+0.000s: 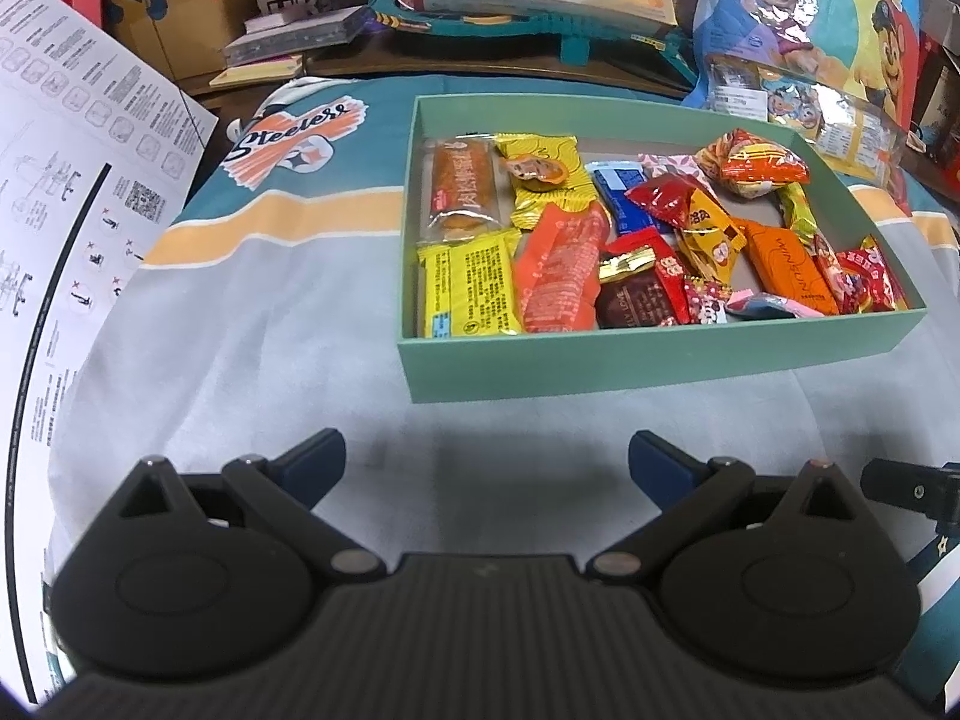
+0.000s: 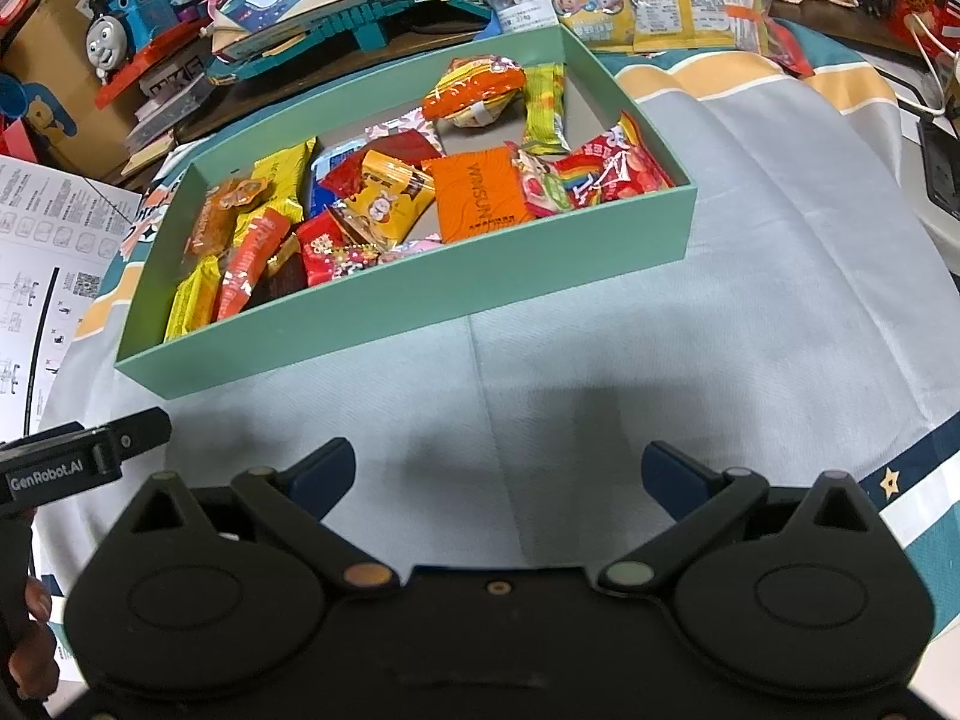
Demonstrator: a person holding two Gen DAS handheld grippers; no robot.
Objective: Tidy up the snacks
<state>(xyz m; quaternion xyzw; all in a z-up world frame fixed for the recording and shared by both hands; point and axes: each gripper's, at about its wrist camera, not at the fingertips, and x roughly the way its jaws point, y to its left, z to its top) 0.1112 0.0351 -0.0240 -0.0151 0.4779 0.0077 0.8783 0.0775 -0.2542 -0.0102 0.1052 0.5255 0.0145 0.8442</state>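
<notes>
Both grippers empty w/ jaws apart: box [image 1: 630, 354] of snacks [image 1: 564, 276] sits at 1 o'clock from L gripper [image 1: 486, 468], 11 o'clock from R gripper [image 2: 498, 474], long axis running left-right, about equally near both.

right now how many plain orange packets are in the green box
2: a long orange-red packet near the front wall of the green box, left of centre, and a square orange packet toward its right end. Others may be buried.
</notes>
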